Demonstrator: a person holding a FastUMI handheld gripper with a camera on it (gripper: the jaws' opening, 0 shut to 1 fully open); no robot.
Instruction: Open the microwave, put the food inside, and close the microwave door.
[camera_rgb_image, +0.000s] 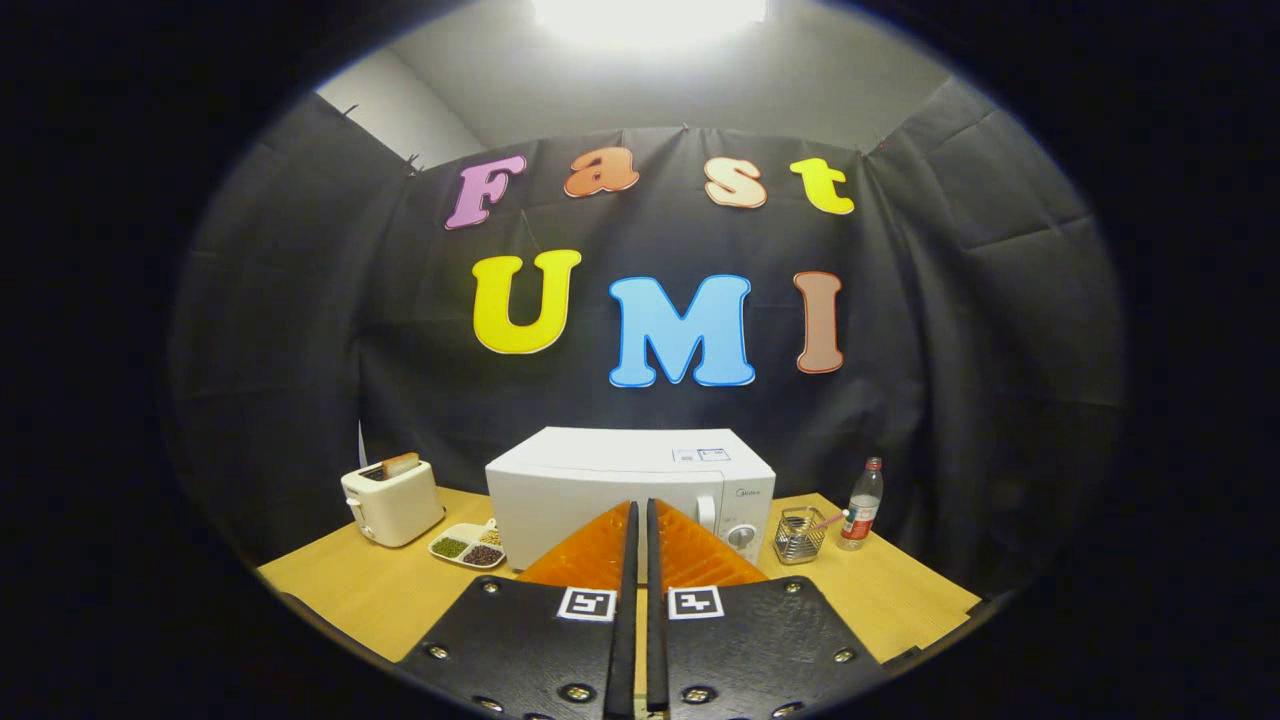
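A white microwave (600, 485) stands at the back middle of the wooden table (350, 590), its door shut, with a handle and dial on its right side. A white divided dish of food (467, 546) lies on the table just left of the microwave. My gripper (640, 510) is shut with nothing between its fingers; the fingertips point at the microwave's front from some distance before it.
A white toaster (392, 500) with a slice of bread in it stands left of the dish. Right of the microwave are a small wire basket (800, 535) and a plastic bottle (861, 505). Black cloth walls close in the table's back and sides.
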